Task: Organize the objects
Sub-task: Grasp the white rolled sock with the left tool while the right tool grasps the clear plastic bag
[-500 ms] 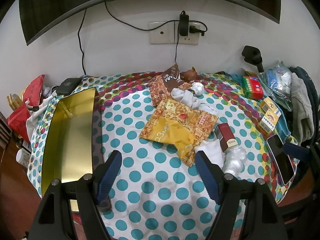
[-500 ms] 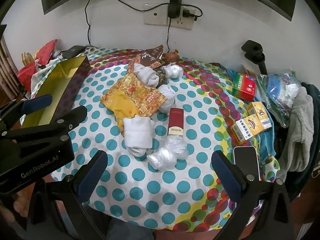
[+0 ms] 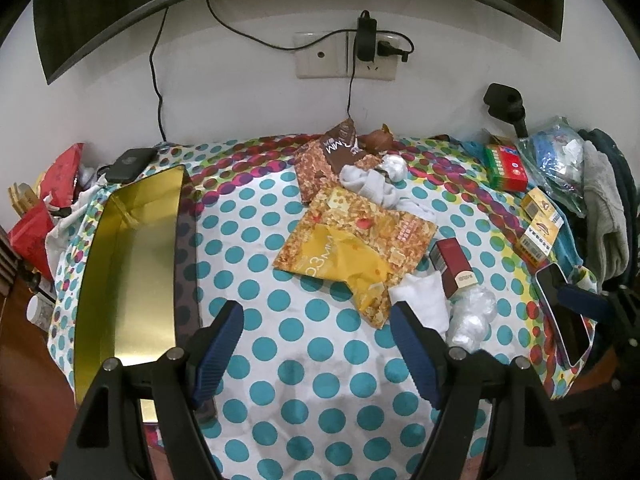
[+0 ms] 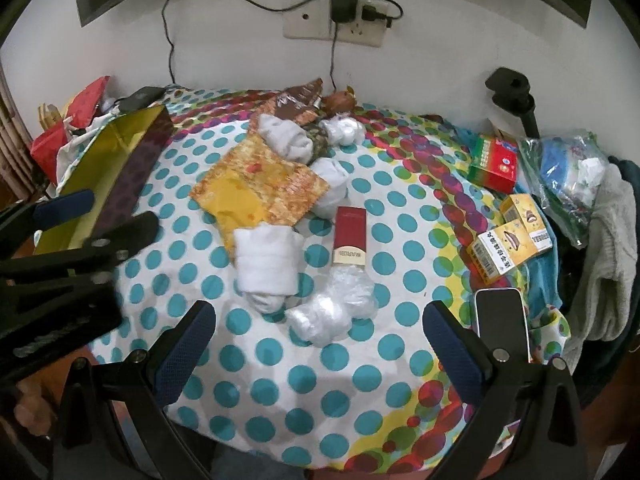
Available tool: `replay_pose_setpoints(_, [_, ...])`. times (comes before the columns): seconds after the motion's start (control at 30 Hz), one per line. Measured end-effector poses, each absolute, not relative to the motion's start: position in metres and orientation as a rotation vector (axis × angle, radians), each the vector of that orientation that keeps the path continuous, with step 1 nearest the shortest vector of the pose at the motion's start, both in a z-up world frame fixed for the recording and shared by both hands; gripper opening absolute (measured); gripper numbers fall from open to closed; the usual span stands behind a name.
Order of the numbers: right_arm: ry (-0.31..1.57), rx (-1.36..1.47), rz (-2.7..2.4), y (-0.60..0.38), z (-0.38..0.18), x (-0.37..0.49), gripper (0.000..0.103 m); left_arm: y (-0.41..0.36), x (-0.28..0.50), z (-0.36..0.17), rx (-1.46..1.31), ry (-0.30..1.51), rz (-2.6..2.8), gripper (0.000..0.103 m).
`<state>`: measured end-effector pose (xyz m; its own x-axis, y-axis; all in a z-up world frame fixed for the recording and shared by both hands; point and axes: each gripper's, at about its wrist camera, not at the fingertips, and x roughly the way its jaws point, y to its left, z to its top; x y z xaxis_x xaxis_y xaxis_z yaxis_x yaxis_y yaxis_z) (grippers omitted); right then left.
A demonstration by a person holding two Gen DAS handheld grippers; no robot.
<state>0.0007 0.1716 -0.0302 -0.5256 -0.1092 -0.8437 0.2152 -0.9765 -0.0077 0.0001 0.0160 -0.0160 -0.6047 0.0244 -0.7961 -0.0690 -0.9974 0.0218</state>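
Hovering w/ jaws spread wide and nothing between them, the left gripper [image 3: 316, 340] and right gripper [image 4: 320, 338] both tilt down over the near edge of the polka-dot tablecloth [image 3: 256, 224], probably so the person can survey the clutter before picking. Gold-lined box [image 3: 132, 264] lies open along the left side, its long wall toward the pile; likely the bin for sorting, placed within easy reach of the left hand. Loose items sit mid-table: yellow snack packet [image 4: 256, 188], crinkled & torn open, flat; folded white sock [image 4: 266, 264] just near of it, soft, rolled at one end; dark-red slim box [image 4: 350, 236] beside the sock, its near end touching a crumpled clear plastic wad [image 4: 332, 308]. A phone [image 4: 502, 324] lies at the right edge, near the right gripper's right finger.
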Motion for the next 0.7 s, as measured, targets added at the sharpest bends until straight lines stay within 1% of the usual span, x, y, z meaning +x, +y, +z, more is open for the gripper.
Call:
replay_pose_setpoints(0.1, [0.090,1.420,-2.575,0.186,-0.045,-0.006,0.103,0.012,0.000,-0.021,-1.355,0.052,2.761,0.078])
replay_pose_setpoints(0.23, [0.047,1.448,-2.551,0.198,-0.067,-0.013,0.099,0.012,-0.003,-0.034,-1.358,-0.010,2.712,0.078])
replay_pose_setpoints(0.33, [0.103,1.450,-2.538,0.197,-0.082,-0.017,0.089,0.018,-0.005,-0.045,-1.356,0.021,2.682,0.078])
replay_pose_setpoints(0.37, [0.115,1.453,-2.530,0.195,-0.087,-0.019,0.077,0.021,-0.005,-0.049,-1.362,0.037,2.668,0.078])
replay_pose_setpoints(0.4, [0.105,1.445,-2.518,0.195,-0.093,-0.021,0.067,0.024,-0.006,-0.053,-1.365,0.045,2.650,0.078])
replay_pose_setpoints(0.43, [0.097,1.445,-2.511,0.195,-0.094,-0.023,0.065,0.025,-0.006,-0.055,-1.367,0.047,2.640,0.078])
replay_pose_setpoints(0.53, [0.063,1.474,-2.481,0.194,-0.106,-0.030,0.064,0.028,-0.008,-0.061,-1.371,0.050,2.613,0.078])
replay_pose_setpoints(0.57, [0.050,1.473,-2.472,0.194,-0.108,-0.032,0.061,0.029,-0.008,-0.062,-1.367,0.055,2.610,0.078])
replay_pose_setpoints(0.6, [0.042,1.467,-2.471,0.194,-0.109,-0.032,0.054,0.030,-0.009,-0.063,-1.367,0.060,2.608,0.078])
replay_pose_setpoints(0.7, [0.015,1.438,-2.460,0.193,-0.111,-0.033,0.046,0.032,-0.009,-0.065,-1.357,0.065,2.598,0.078])
